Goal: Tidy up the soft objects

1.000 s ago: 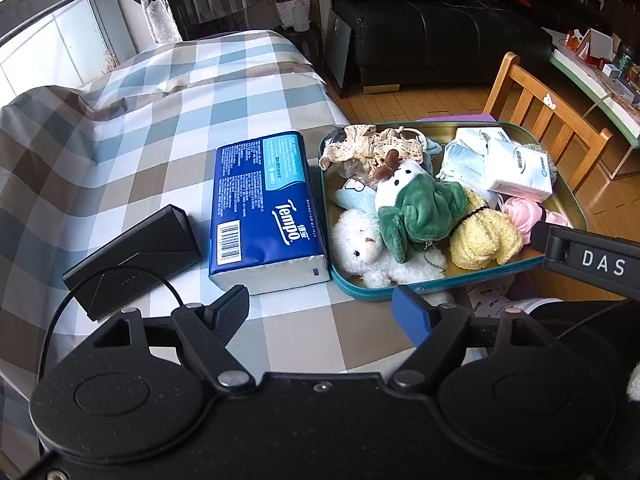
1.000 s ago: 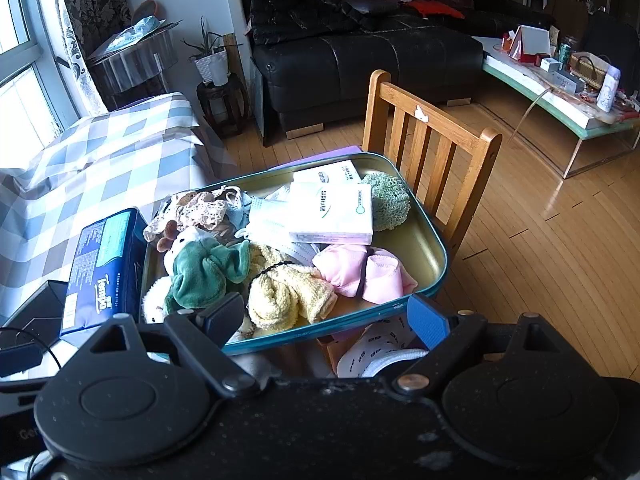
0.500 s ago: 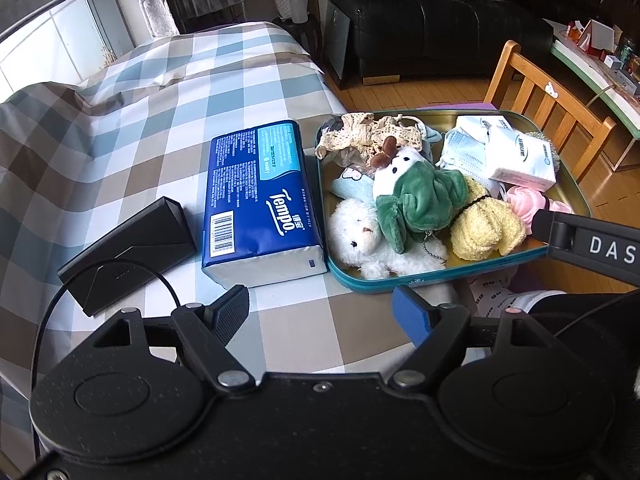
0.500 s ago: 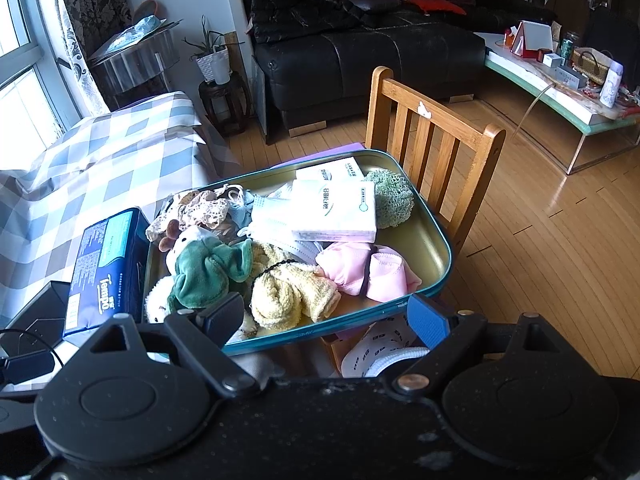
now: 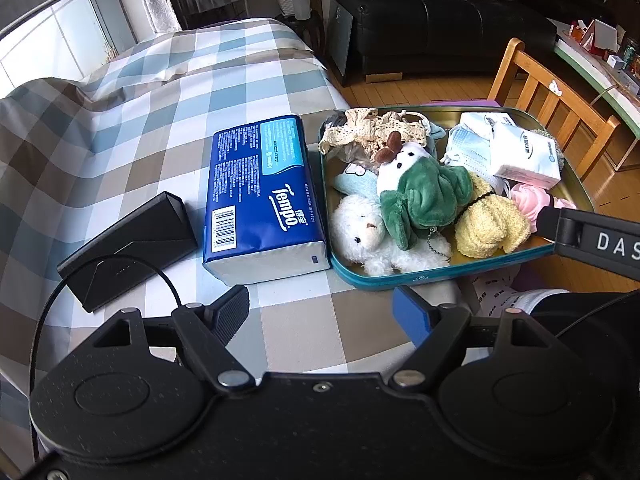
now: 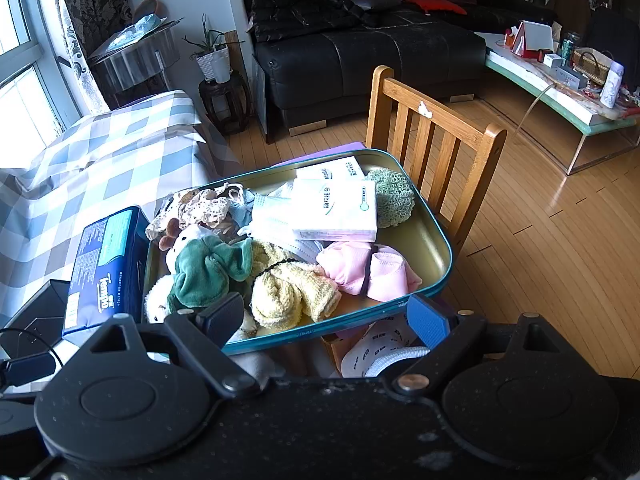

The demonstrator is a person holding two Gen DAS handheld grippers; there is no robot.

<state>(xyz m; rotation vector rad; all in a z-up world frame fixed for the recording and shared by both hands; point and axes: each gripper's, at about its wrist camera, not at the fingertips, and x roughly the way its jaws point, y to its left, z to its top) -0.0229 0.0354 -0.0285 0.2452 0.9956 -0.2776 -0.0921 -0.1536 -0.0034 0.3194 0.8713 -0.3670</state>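
Observation:
A teal-rimmed metal tray [image 5: 404, 280] [image 6: 436, 240] sits at the edge of the checked tablecloth. It holds a green plush [image 5: 424, 196] [image 6: 204, 268], a white plush [image 5: 360, 232], yellow socks [image 5: 492, 224] [image 6: 292, 292], pink socks [image 6: 368, 268], white tissue packs [image 5: 524, 156] [image 6: 336, 208], face masks [image 5: 468, 148], lace cloth [image 5: 372, 128] and a green scrubber [image 6: 392, 196]. A blue Tempo tissue pack [image 5: 260, 196] [image 6: 104, 268] lies left of the tray. My left gripper [image 5: 320, 312] is open, empty, short of the pack and tray. My right gripper [image 6: 324, 316] is open, empty, over the tray's near rim.
A black case [image 5: 128, 240] with a cable lies left of the tissue pack. A wooden chair [image 6: 432, 132] stands behind the tray, which overhangs the table edge. A black sofa [image 6: 360, 52] and a glass coffee table [image 6: 560, 92] are further back.
Both grippers have drifted slightly; the left view shifted so the tray and pack sit a little higher. Nothing was grasped or moved on the table.

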